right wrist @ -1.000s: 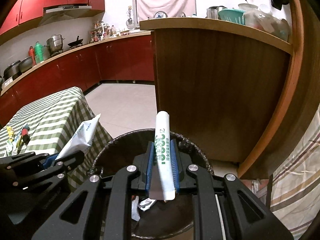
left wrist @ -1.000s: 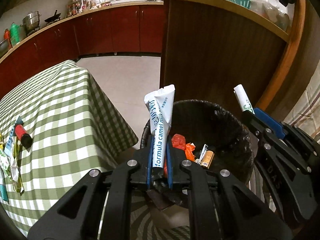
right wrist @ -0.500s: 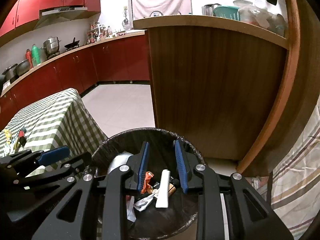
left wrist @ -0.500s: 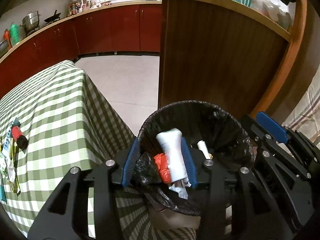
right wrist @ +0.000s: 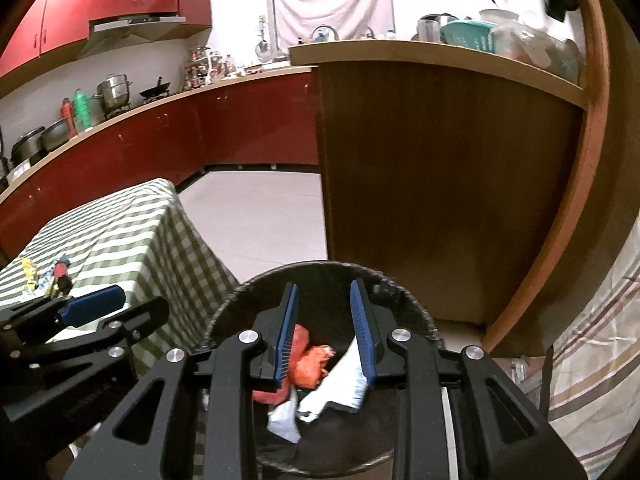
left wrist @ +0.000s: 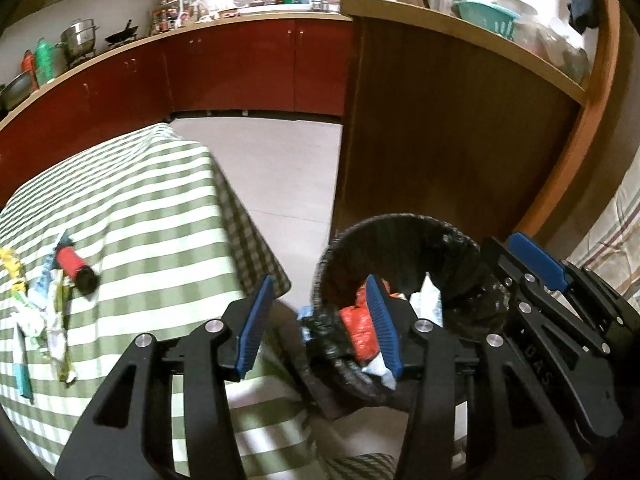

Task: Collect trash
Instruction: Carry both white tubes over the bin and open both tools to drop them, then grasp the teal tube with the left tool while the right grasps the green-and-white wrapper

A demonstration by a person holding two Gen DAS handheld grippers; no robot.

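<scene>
Jaws of the left gripper have just been opening and hold nothing; the right gripper gapes narrowly over the bin, whose rim hides some dropped trash. More wrappers lie at the table's left edge.

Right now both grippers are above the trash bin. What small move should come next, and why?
Probably swing the left gripper back over the checked table. Both sets of fingers stand open with nothing between them, the left having just opened; the white packets already lie in the bin. A red-and-black cylinder and loose wrappers are on the cloth, nearer the left side.
</scene>
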